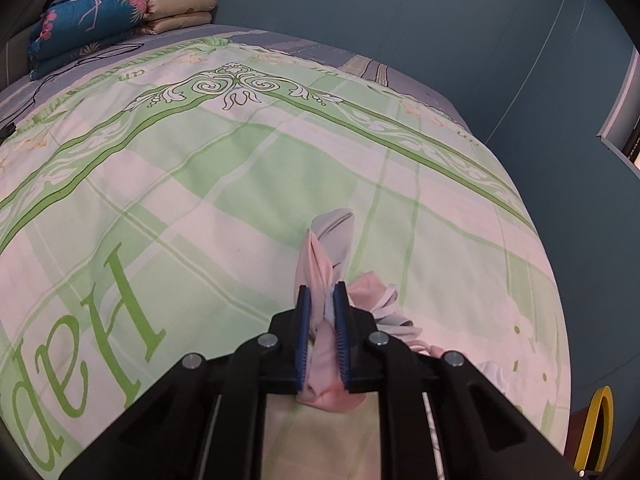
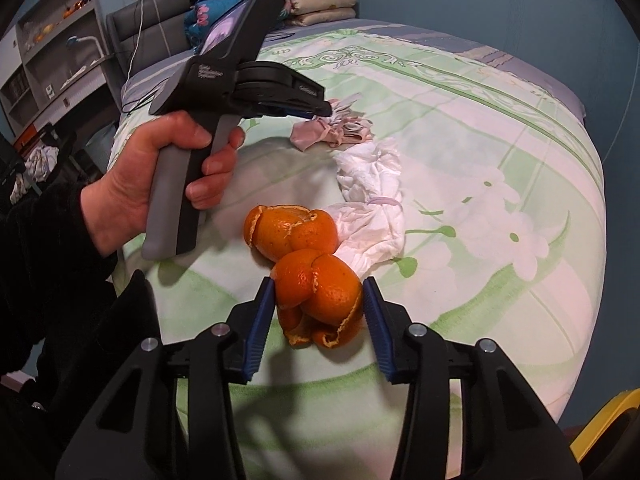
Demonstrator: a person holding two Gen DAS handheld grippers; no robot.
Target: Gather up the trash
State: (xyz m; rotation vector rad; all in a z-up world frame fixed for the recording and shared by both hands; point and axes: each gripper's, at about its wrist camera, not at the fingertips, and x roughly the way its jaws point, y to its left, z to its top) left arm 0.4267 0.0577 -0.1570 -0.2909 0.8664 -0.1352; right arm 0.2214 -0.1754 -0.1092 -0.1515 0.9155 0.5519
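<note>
The left gripper is clamped on a crumpled pink-and-white wrapper on the green-and-white bedspread, its blue pads pinching the thin material between nearly closed jaws. The wrapper's long axis runs along the fingers, its free end standing up and away toward the head of the bed, while more of it bunches to the right of the jaws. The right gripper sits half open around the nearer piece of orange peel; its left pad touches the peel, and whether the right pad does cannot be told. That peel's long axis runs roughly along the fingers, with curled edges toward the camera. A second orange peel lies just beyond it, touching it, and a crumpled white tissue spreads to the right of both.

Only the right wrist view shows the left hand wrapped around the other tool's handle, a dark sleeve, the peels, the tissue and the shelving. Folded quilts are stacked at the bed's far end, and a yellow object shows at the lower right corner
</note>
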